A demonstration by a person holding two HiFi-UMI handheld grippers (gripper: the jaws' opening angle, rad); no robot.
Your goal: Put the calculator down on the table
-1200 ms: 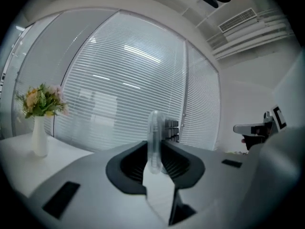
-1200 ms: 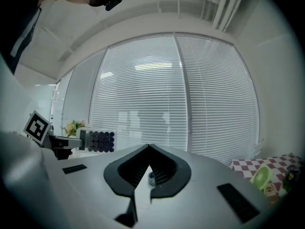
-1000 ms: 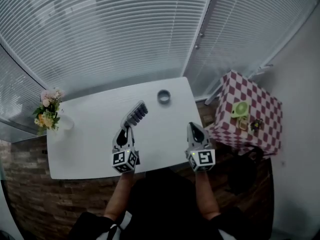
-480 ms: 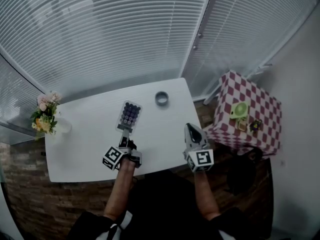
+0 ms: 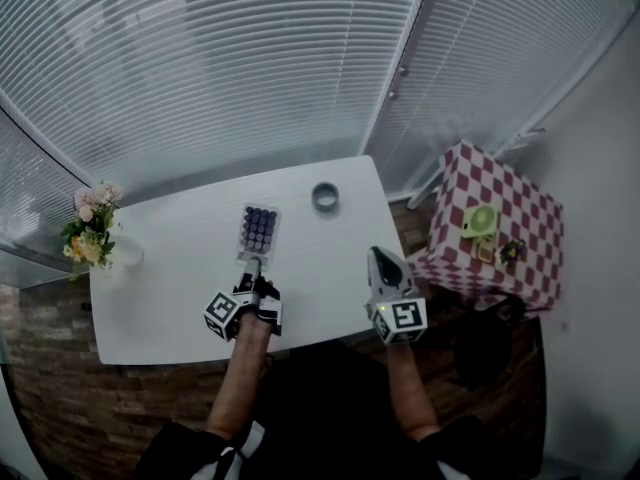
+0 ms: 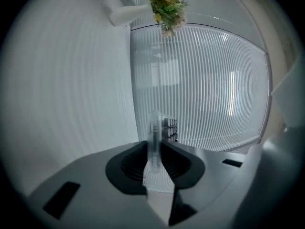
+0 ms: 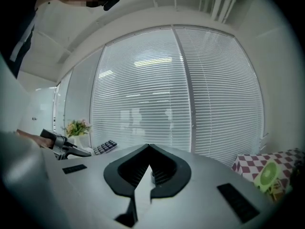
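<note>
The calculator (image 5: 258, 229), pale with dark keys, lies flat with its keys up in the middle of the white table (image 5: 170, 268). My left gripper (image 5: 253, 271) is shut on its near end. In the left gripper view the calculator (image 6: 155, 132) shows edge-on, pinched between the dark pads. I cannot tell whether it rests on the tabletop. My right gripper (image 5: 380, 256) hovers at the table's right front edge, shut with nothing in it. From the right gripper view its jaws (image 7: 149, 148) meet at the tip, with the calculator (image 7: 105, 147) far to the left.
A grey ring (image 5: 324, 196) sits at the table's far right. A vase of flowers (image 5: 92, 230) stands at the left end. A red-and-white chequered side table (image 5: 500, 230) with small items stands to the right. Window blinds run behind the table.
My left gripper rolled and sank, which turned the calculator from on edge to flat with its keys up, low over the table. The right gripper stayed put.
</note>
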